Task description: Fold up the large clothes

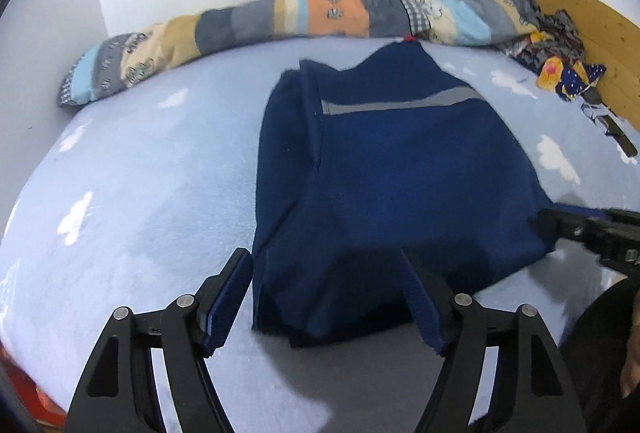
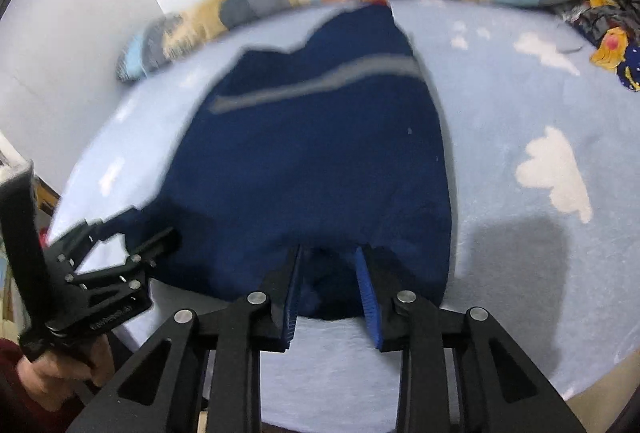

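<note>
A navy garment point(image 1: 400, 161) with a grey stripe lies folded lengthwise on the bed, its hem toward me. My left gripper point(image 1: 322, 257) stands open over the hem's left corner. One pad is just off the cloth's edge and the other is above the cloth. In the right wrist view the left gripper point(image 2: 132, 229) is at the garment's point(image 2: 312, 153) near-left corner, held by a hand point(image 2: 60, 369). My right gripper point(image 2: 328, 251) is shut on the hem, with navy cloth bunched between its blue pads. In the left wrist view the right gripper point(image 1: 560, 221) shows at the garment's right corner.
The bed has a light blue sheet with white clouds point(image 1: 140, 173). A rolled patchwork quilt point(image 1: 280, 17) runs along the far wall. A heap of patterned clothes point(image 1: 560, 61) lies at the far right by a wooden headboard point(image 1: 580, 5).
</note>
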Tool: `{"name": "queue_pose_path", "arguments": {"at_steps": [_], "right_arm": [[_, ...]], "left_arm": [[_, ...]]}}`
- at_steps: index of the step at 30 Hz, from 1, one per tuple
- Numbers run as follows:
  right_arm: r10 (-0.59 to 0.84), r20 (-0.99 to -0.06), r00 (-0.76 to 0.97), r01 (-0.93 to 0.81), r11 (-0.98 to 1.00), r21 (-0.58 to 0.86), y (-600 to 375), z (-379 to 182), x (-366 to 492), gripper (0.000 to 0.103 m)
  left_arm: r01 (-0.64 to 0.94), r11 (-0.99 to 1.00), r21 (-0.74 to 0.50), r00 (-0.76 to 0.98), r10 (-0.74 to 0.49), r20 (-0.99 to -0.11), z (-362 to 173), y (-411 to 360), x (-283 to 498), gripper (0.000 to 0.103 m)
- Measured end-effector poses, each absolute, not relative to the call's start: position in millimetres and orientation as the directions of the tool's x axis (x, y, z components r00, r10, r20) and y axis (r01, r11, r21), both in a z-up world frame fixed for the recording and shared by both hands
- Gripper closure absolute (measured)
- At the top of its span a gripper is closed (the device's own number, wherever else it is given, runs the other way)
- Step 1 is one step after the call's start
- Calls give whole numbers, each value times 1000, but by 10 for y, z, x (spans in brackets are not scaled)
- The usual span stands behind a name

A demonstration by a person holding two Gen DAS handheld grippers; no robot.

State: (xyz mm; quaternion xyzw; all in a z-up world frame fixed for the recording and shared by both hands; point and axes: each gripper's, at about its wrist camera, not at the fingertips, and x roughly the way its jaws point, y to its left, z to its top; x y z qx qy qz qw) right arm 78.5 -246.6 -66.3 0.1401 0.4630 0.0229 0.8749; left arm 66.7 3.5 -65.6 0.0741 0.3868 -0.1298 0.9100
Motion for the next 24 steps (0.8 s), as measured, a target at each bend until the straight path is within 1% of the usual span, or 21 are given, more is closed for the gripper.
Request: {"name": "queue_pose_path", "arguments": {"at_steps": [2, 3, 4, 5, 6, 8, 11, 14, 16, 19, 21, 24], "right_arm": [[138, -814, 565, 108, 965, 239, -2439, -677, 745, 73], [117, -818, 564, 104, 972, 210, -2416, -675, 753, 76], [105, -820, 563, 101, 976, 194, -2397, -684, 769, 75], [105, -825, 556, 101, 976, 192, -2389, -706, 796, 75], [109, -832, 544, 98, 976, 192, -2388, -739, 822, 75], [103, -851, 515, 78, 983, 166, -2341, -796, 852, 74], [83, -863, 499, 52, 991, 125, -2280, -855, 880, 73], [72, -867, 494, 47, 993, 109, -2249, -922, 891, 73], [60, -861, 505, 42, 995, 94, -2221, -936, 885, 73], [64, -814, 577, 52, 992, 115, -2203, -803, 789, 73], [73, -759, 647, 43, 990, 132, -2179, -650, 656, 72], [28, -732, 681, 85, 990, 117, -2249, -556, 590, 67]], "left_arm": [[295, 954, 44, 654, -168, -737, -739, -20, 595, 29], [296, 954, 51, 632, -155, -760, -802, -19, 606, 29], [289, 955, 63, 616, -135, -776, -901, -71, 623, 26], [285, 956, 65, 614, -130, -778, -913, -77, 658, 22], [274, 960, 60, 616, -127, -778, -965, -96, 658, 20], [252, 967, 39, 616, -129, -777, -1011, -66, 670, 12], [197, 979, -56, 585, -164, -794, -1110, 25, 702, 8], [166, 984, -70, 584, -156, -797, -1044, 95, 680, 7], [159, 986, -44, 622, -135, -771, -982, 36, 616, 7], [164, 986, -10, 663, -117, -740, -928, -19, 476, 10], [189, 982, 19, 700, -121, -703, -877, -43, 393, 10], [225, 973, 44, 725, -138, -675, -860, -150, 325, 10]]}}
